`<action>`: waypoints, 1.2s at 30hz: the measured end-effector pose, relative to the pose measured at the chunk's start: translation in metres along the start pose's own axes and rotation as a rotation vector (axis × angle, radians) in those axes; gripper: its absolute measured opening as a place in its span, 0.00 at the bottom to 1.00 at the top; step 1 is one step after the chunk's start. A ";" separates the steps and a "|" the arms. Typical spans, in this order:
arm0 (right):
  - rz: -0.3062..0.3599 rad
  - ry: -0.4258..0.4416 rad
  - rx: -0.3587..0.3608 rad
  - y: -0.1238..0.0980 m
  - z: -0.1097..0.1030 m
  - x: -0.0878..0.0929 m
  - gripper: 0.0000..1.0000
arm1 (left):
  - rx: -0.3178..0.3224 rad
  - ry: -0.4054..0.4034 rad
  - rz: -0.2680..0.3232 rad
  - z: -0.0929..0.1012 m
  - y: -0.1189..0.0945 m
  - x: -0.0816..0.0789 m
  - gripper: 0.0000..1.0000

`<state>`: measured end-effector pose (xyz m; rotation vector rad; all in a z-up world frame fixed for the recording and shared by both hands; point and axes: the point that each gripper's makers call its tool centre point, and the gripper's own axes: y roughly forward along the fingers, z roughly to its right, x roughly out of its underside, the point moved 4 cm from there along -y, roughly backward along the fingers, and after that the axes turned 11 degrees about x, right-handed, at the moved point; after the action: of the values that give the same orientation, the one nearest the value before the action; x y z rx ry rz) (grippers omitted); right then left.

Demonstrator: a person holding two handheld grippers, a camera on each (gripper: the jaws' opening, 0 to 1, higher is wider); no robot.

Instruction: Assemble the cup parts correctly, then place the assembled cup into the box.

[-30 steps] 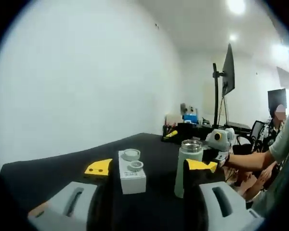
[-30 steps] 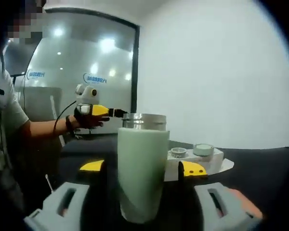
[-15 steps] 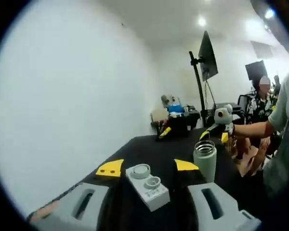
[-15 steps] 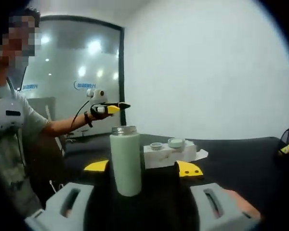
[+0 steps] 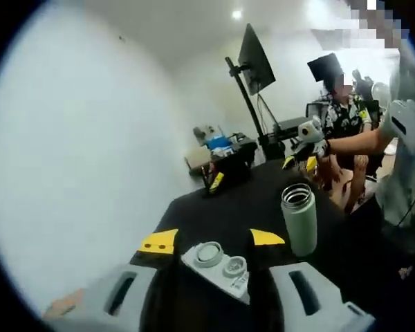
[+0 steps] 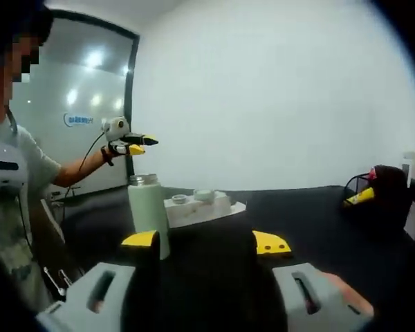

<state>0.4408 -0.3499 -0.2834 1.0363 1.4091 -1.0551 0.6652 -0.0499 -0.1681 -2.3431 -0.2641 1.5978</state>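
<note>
A pale green cup body (image 5: 299,220) with an open steel mouth stands upright on the black table (image 5: 242,207). Left of it lies a white box (image 5: 218,266) with two small round cup parts (image 5: 209,254) on top. My left gripper (image 5: 213,239) is open above the box, which shows between its yellow tips. In the right gripper view the cup body (image 6: 147,207) stands just beyond the left tip of my open right gripper (image 6: 205,241). The white box (image 6: 197,205) lies behind it. Farther back, a hand holds the left gripper (image 6: 128,140) high.
A black holder (image 5: 225,169) with a yellow item stands at the table's far end, with a monitor on a pole (image 5: 252,55) behind it. A person (image 5: 401,138) stands at the right edge, and another sits farther back. A white wall runs along the left.
Both views have pulled back and risen. The cup, close between the right jaws a second ago, now stands small and ahead of them. The left view has swung over the white box.
</note>
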 end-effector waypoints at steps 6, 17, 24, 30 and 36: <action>0.009 0.017 0.050 -0.008 0.007 -0.001 0.49 | 0.124 0.005 -0.092 -0.018 0.010 0.004 0.28; -0.002 0.007 0.059 0.001 0.011 -0.005 0.48 | 0.227 0.098 -0.191 -0.034 0.019 -0.001 0.27; -0.018 0.006 0.050 0.011 0.012 -0.001 0.47 | 0.341 0.091 -0.229 -0.021 0.038 0.012 0.21; -0.018 0.026 0.037 0.018 0.011 0.001 0.45 | 0.463 0.142 -0.373 -0.006 0.059 0.034 0.21; -0.032 0.017 0.045 0.019 0.008 0.010 0.44 | 0.540 0.166 -0.459 0.003 0.079 0.048 0.18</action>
<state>0.4602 -0.3524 -0.2950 1.0609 1.4257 -1.1078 0.6795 -0.1089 -0.2383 -1.8186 -0.2674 1.0813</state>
